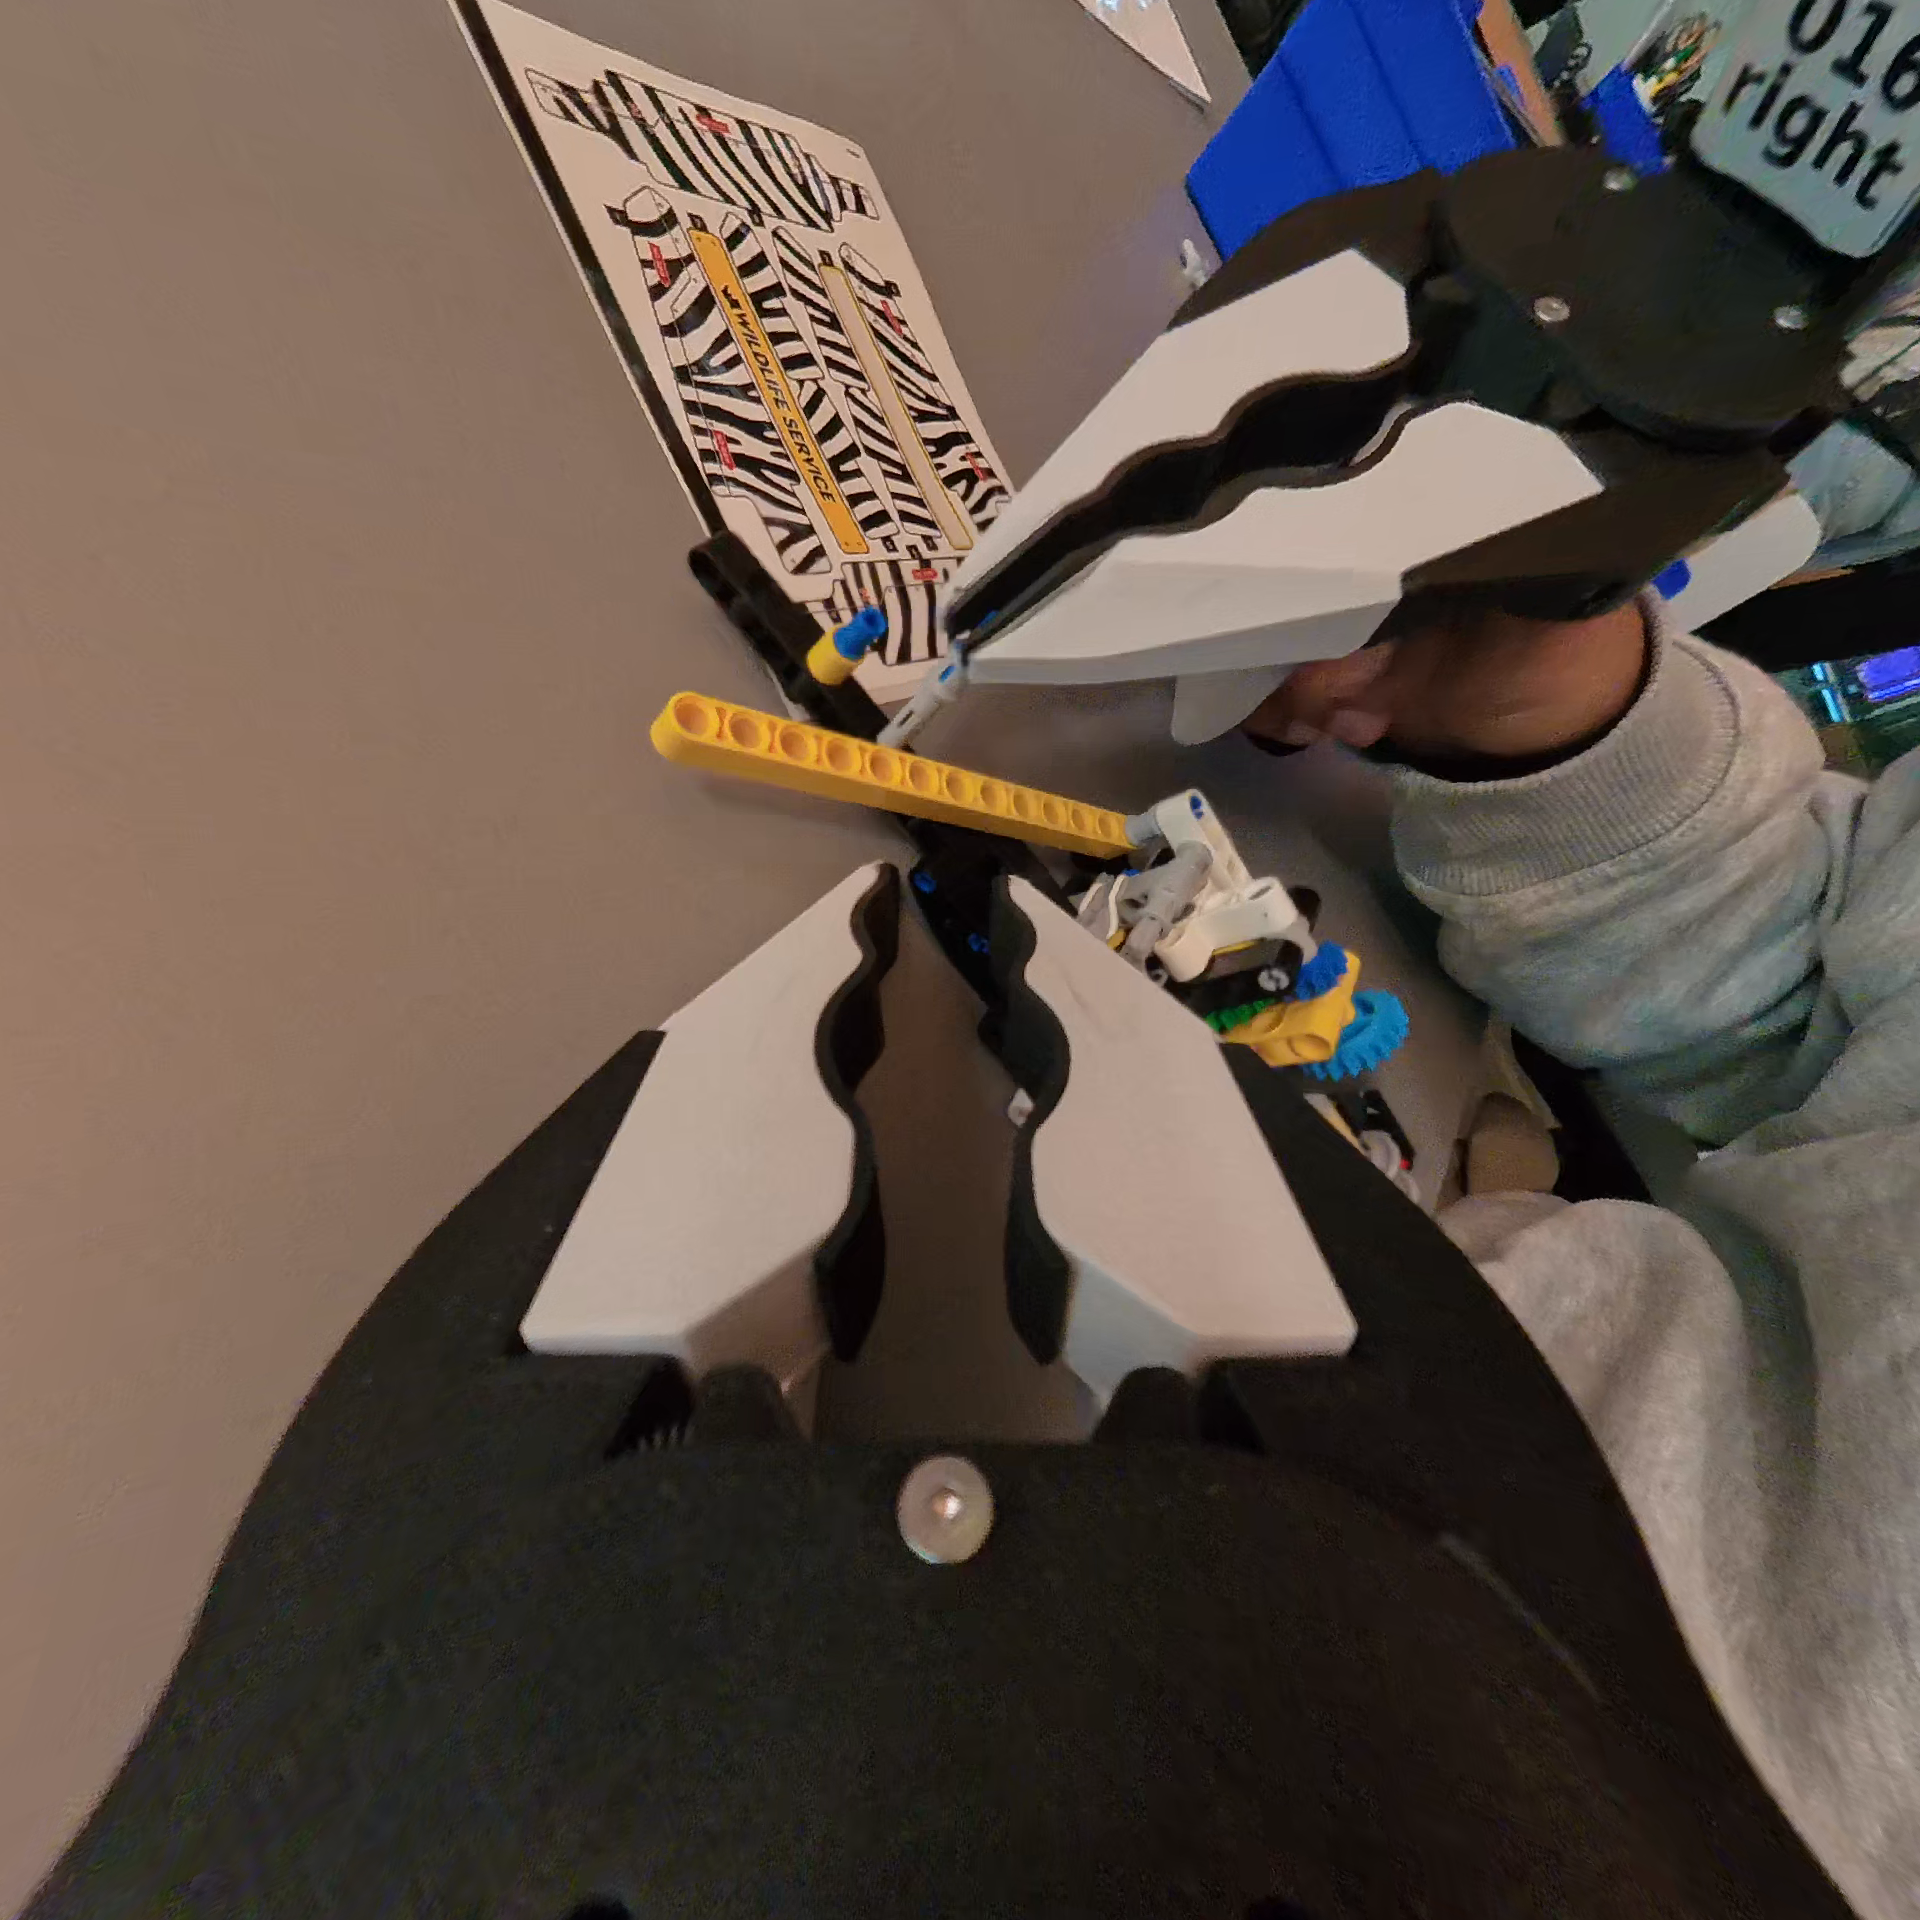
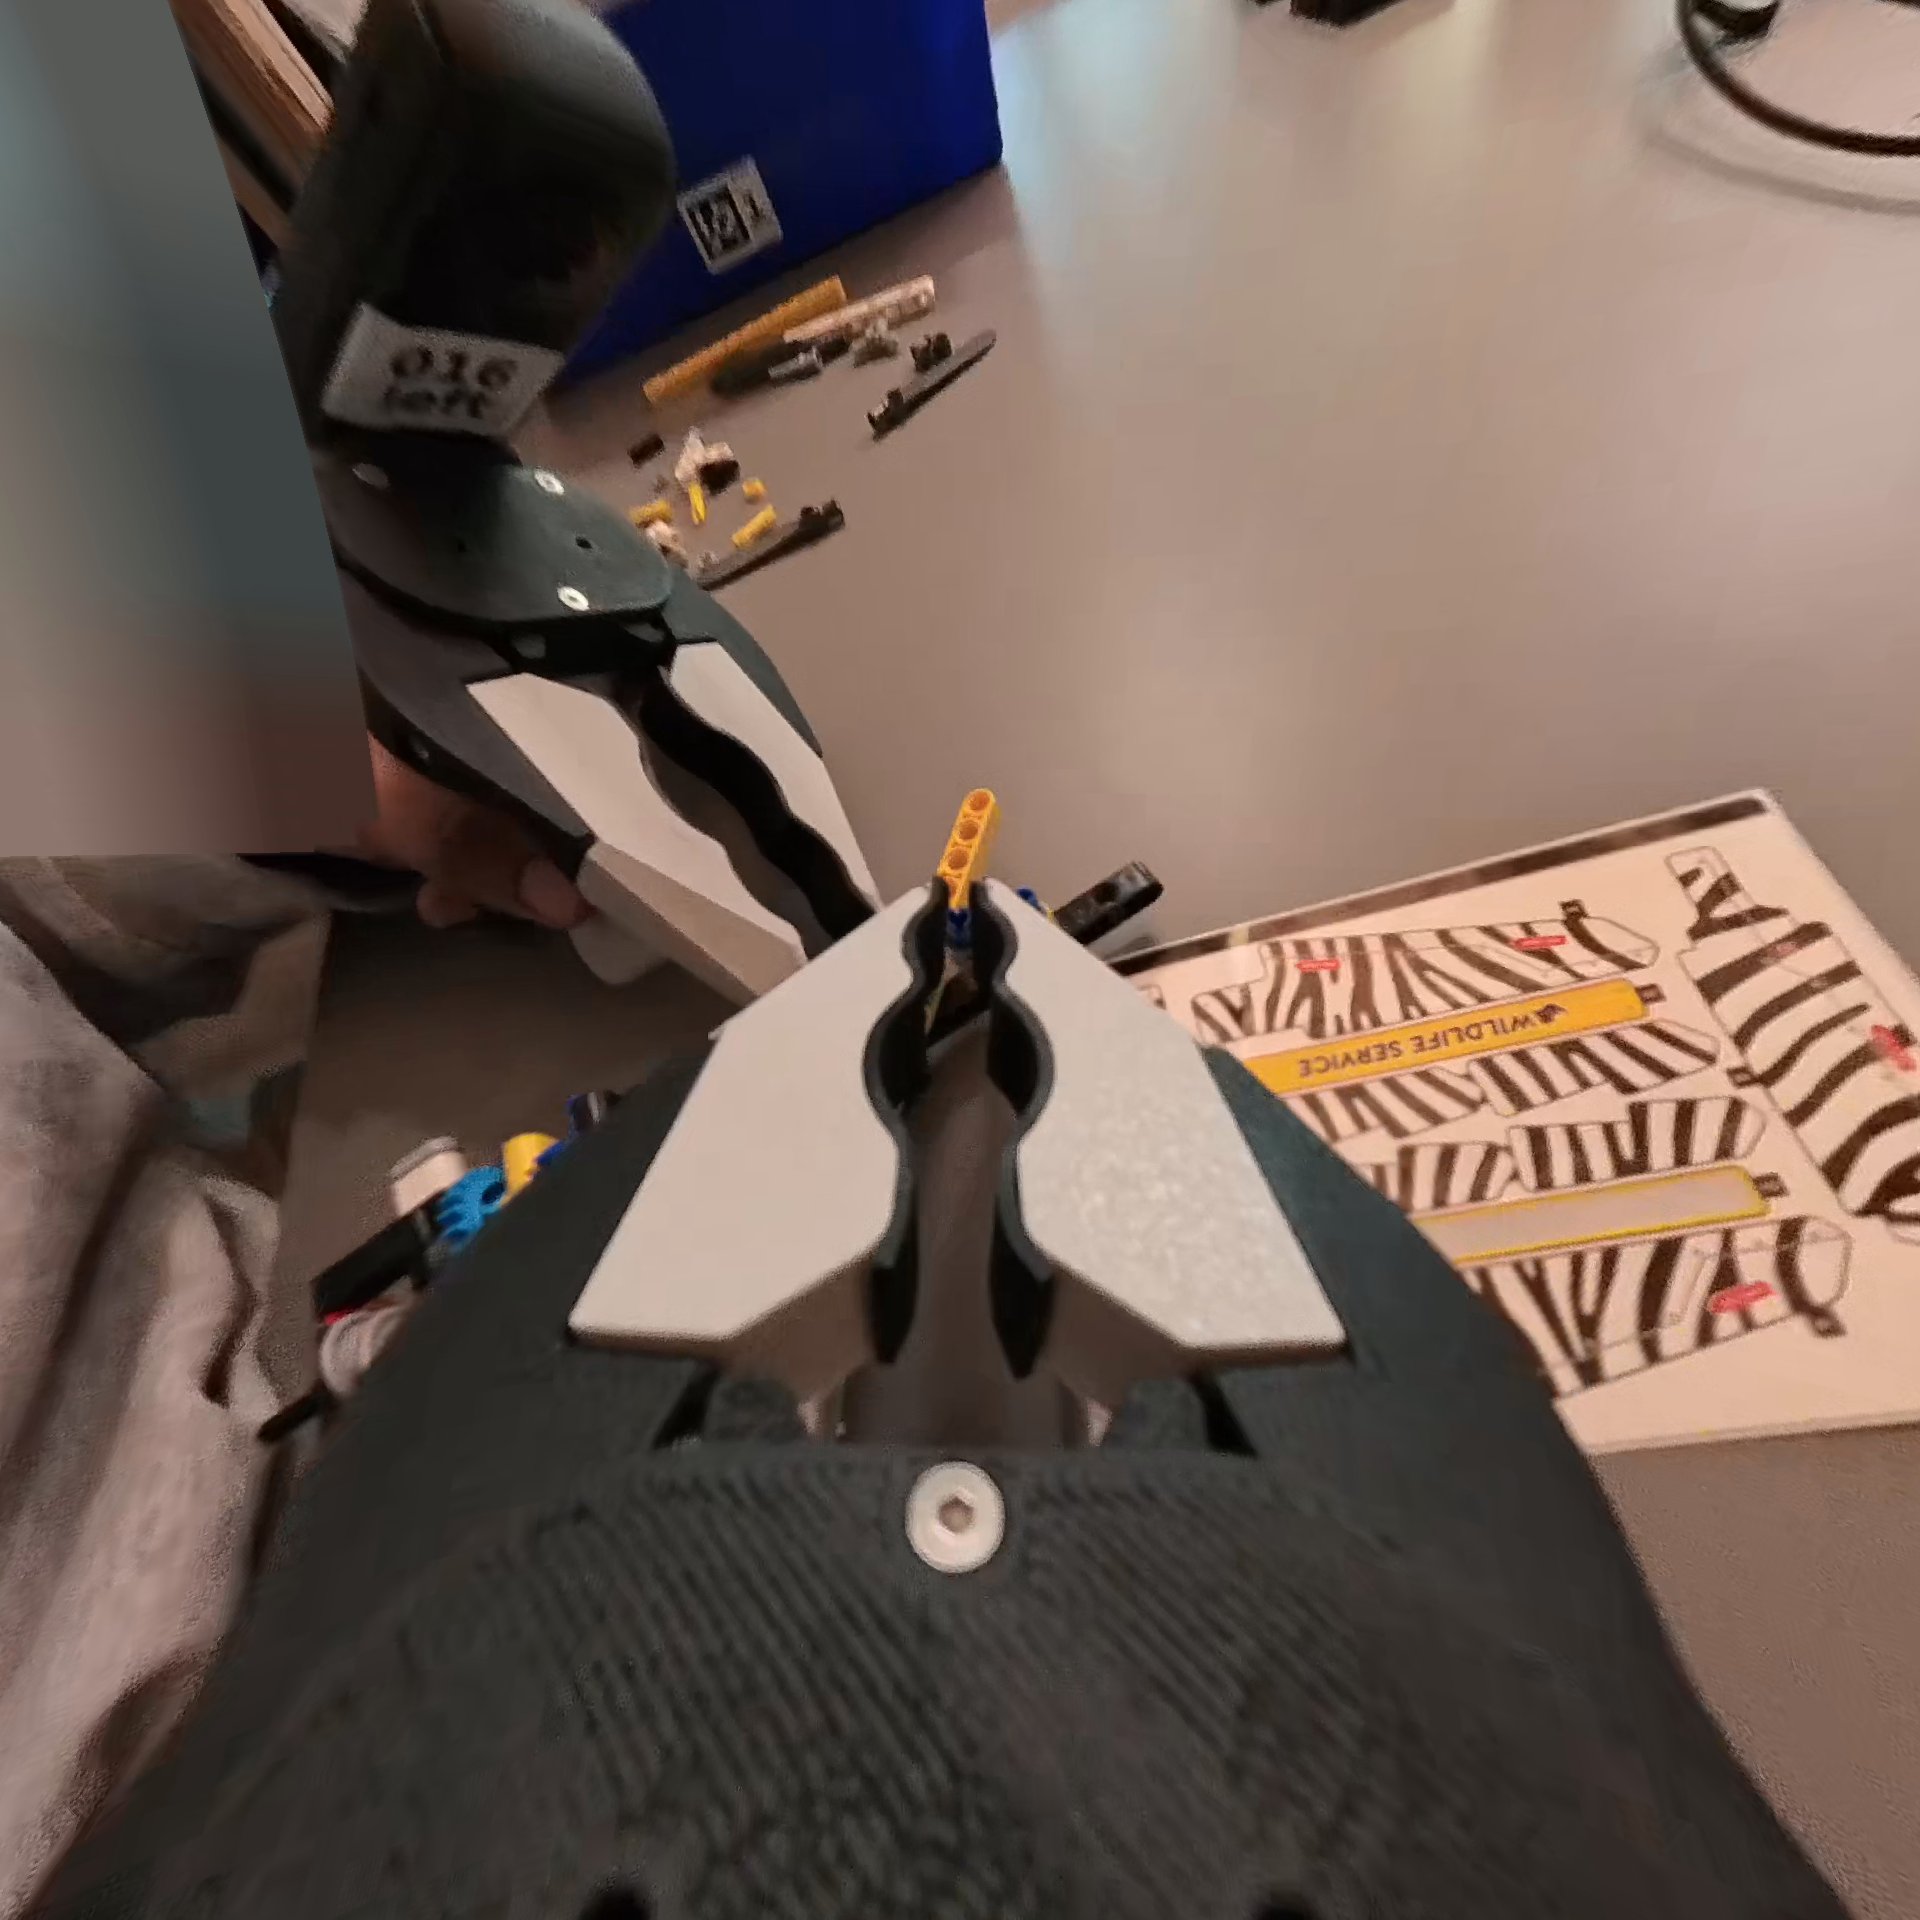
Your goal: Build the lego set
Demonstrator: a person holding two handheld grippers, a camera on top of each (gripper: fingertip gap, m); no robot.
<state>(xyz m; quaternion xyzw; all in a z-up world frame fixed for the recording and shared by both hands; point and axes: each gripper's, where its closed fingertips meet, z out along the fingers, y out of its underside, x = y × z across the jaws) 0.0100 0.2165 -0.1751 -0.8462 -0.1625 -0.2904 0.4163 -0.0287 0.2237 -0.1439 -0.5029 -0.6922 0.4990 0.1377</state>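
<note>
A partly built lego model lies on the grey table: a long yellow beam joined to a white and grey cluster with blue gears, and a black beam crossing under it. My left gripper is shut on the black beam close to the yellow beam; it also shows in the right wrist view. My right gripper comes in from the upper right, shut on a small white and blue pin whose end touches the yellow beam. In the right wrist view my right gripper hides most of the model; the yellow beam's end sticks up beyond it.
A zebra-striped sticker sheet lies just beyond the model, to the right in the right wrist view. Loose lego pieces lie farther off by a blue bin. A black cable is at far right. A grey sleeve is on the near side. The left gripper's tips are roughly 5 cm from the right gripper's.
</note>
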